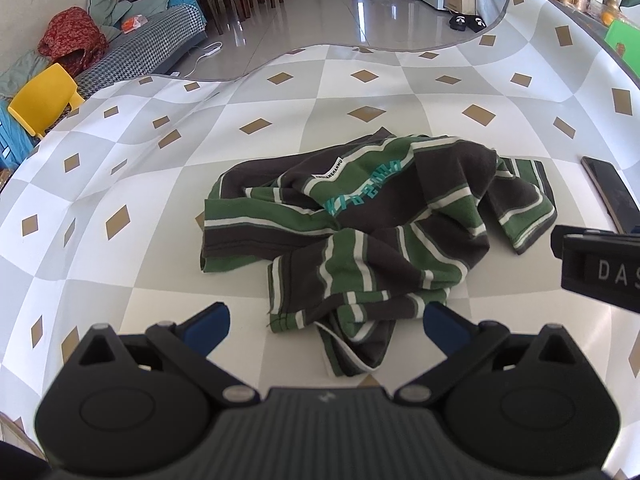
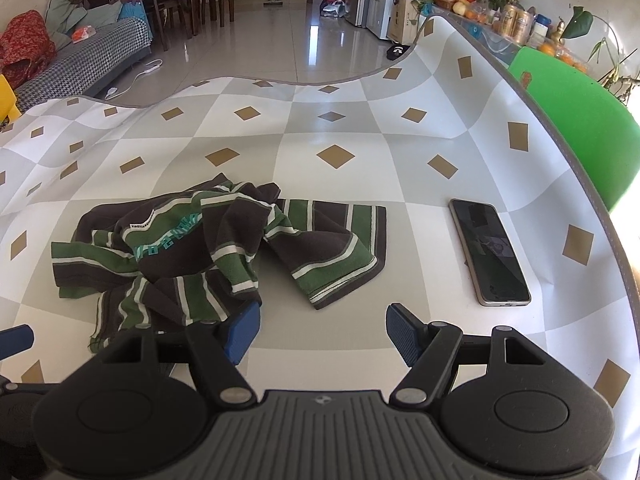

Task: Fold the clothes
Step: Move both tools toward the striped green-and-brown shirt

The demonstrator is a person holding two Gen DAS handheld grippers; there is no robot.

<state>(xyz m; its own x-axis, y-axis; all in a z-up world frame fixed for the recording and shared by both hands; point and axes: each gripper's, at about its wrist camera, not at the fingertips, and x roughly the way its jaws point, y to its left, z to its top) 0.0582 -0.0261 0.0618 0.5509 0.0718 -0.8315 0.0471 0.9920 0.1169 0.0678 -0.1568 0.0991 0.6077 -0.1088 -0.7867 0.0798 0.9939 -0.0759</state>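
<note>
A crumpled shirt with green, brown and white stripes lies in a heap on the checked tablecloth. My left gripper stands open just short of the shirt's near hem, nothing between its blue pads. In the right wrist view the same shirt sits to the left and ahead. My right gripper is open too, its left pad close by the shirt's near edge. The right gripper's body shows at the right edge of the left wrist view.
A dark phone lies flat on the table to the right of the shirt. A green chair back stands beyond the right table edge. A yellow chair and a sofa stand off to the left.
</note>
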